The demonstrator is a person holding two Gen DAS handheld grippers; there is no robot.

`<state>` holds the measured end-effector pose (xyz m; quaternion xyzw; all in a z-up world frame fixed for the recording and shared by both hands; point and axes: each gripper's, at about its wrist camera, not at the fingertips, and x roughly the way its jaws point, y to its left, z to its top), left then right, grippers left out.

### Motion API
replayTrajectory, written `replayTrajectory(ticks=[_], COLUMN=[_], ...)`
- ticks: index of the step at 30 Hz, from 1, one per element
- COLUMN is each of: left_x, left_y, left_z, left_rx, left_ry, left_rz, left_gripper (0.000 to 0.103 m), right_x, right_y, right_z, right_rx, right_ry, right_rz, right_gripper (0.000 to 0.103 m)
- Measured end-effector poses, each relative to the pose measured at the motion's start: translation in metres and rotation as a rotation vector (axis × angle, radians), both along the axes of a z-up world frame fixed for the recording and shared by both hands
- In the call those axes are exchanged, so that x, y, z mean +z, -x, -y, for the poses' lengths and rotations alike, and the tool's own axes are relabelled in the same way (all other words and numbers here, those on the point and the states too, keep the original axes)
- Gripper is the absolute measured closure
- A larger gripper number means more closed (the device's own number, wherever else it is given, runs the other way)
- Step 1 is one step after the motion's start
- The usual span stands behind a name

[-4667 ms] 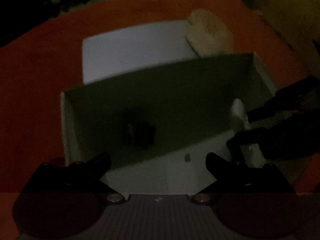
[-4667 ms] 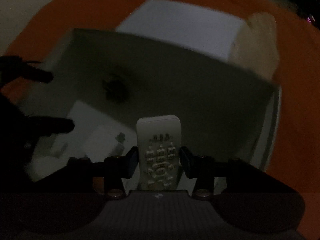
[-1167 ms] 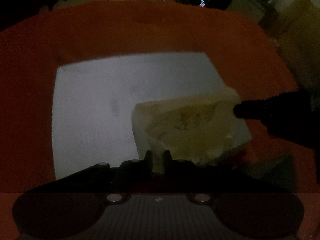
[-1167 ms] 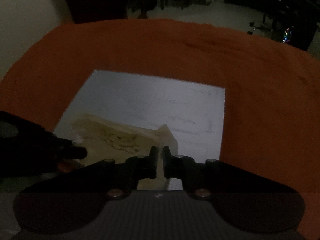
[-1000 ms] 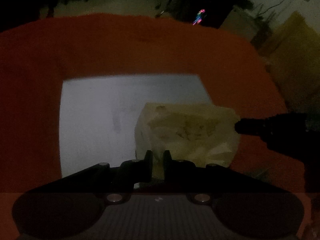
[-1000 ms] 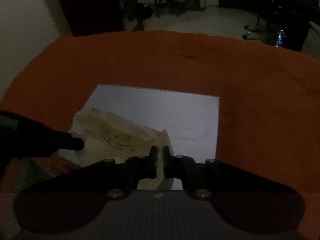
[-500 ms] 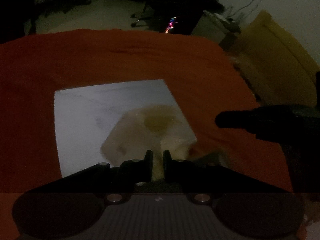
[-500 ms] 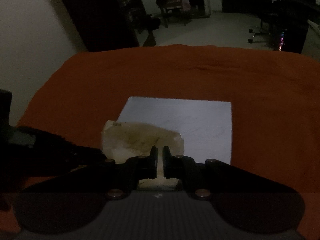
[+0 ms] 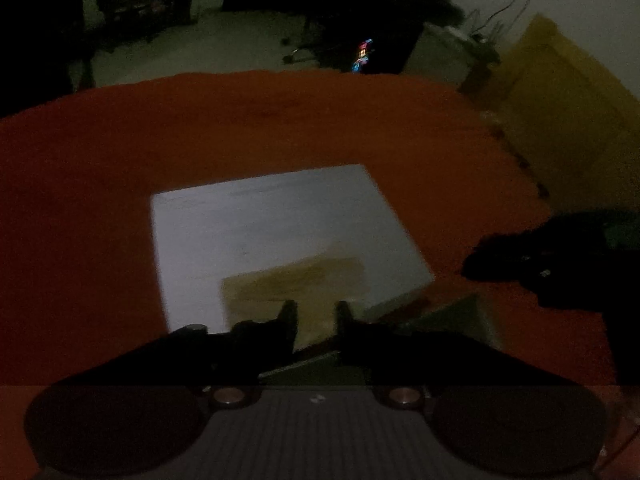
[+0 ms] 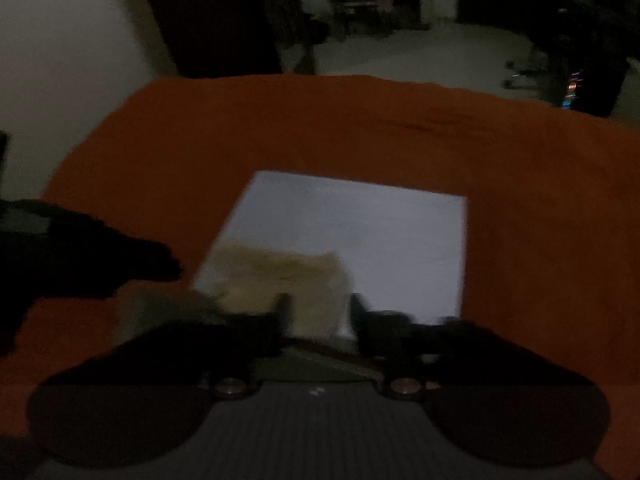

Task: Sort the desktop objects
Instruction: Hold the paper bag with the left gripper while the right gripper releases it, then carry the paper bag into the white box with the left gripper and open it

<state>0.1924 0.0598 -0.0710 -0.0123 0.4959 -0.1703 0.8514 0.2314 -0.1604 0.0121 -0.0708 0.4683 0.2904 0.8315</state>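
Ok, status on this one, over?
Left hand-held gripper open, right hand-held gripper open. Yellowish bag lying on white sheet, released. Nothing blocking; grey box nearside.

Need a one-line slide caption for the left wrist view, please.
Open left gripper above a folded yellowish cloth on a white square sheet, orange tablecloth beneath.

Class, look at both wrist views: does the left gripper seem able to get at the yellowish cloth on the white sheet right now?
Probably yes. The left gripper is open with the yellowish cloth directly ahead between its fingers, lying on the white sheet. Nothing sits between them; the right gripper is open nearby.
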Motion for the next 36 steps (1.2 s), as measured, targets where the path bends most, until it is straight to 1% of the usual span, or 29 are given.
replayTrajectory(ticks=[1,2,3,4,6,12,14,18,19,20,21,22,23,25,28,31,34,36], left_x=[-0.002,-0.005,-0.008,-0.012,-0.02,-0.051,-0.06,-0.076,-0.08,-0.084,-0.088,-0.092,-0.096,-0.095,-0.079,-0.051,-0.019,-0.001], left_y=[-0.004,-0.007,-0.011,-0.014,-0.021,-0.037,-0.038,-0.042,-0.043,-0.044,-0.045,-0.046,-0.046,-0.044,-0.039,-0.035,-0.026,-0.016], left_z=[-0.004,-0.008,-0.012,-0.016,-0.024,-0.034,-0.031,-0.023,-0.02,-0.017,-0.013,-0.011,-0.008,-0.004,0.0,-0.005,-0.01,-0.008], left_rx=[-0.003,-0.001,0.002,0.006,0.019,0.039,0.04,0.049,0.054,0.059,0.062,0.063,0.068,0.097,0.089,0.087,0.079,0.064], left_ry=[-0.01,-0.014,-0.024,-0.033,-0.041,-0.066,-0.071,-0.071,-0.068,-0.072,-0.078,-0.079,-0.075,-0.086,-0.097,-0.057,-0.012,0.004], left_rz=[-0.005,-0.004,-0.009,-0.015,-0.036,-0.11,-0.123,-0.149,-0.149,-0.149,-0.15,-0.151,-0.15,-0.118,-0.059,-0.016,0.035,0.061], left_gripper=[0.061,0.053,0.044,0.043,0.043,0.041,0.038,0.037,0.037,0.039,0.06,0.076,0.089,0.091,0.093,0.093,0.093,0.093], right_x=[-0.006,-0.011,-0.017,-0.023,-0.034,-0.071,-0.085,-0.109,-0.113,-0.118,-0.121,-0.123,-0.125,-0.125,-0.11,-0.078,-0.054,-0.038], right_y=[-0.008,-0.014,-0.021,-0.027,-0.035,-0.044,-0.045,-0.047,-0.048,-0.048,-0.049,-0.049,-0.049,-0.05,-0.048,-0.045,-0.034,-0.027], right_z=[-0.001,-0.002,-0.004,-0.007,-0.012,-0.041,-0.05,-0.07,-0.074,-0.078,-0.082,-0.083,-0.085,-0.084,-0.079,-0.069,-0.054,-0.045], right_rx=[-0.012,-0.023,-0.028,-0.027,-0.023,0.03,0.035,0.076,0.085,0.093,0.102,0.108,0.1,0.066,0.043,0.028,0.028,0.029], right_ry=[0.011,0.012,0.014,0.016,0.017,0.087,0.105,0.151,0.156,0.162,0.167,0.171,0.183,0.18,0.131,0.092,0.065,0.048], right_rz=[-0.007,-0.017,-0.038,-0.063,-0.092,-0.15,-0.148,-0.118,-0.107,-0.097,-0.086,-0.075,-0.073,-0.079,-0.079,-0.052,-0.025,-0.008], right_gripper=[0.043,0.042,0.034,0.026,0.017,0.015,0.015,0.016,0.022,0.027,0.052,0.09,0.096,0.096,0.096,0.096,0.097,0.097])
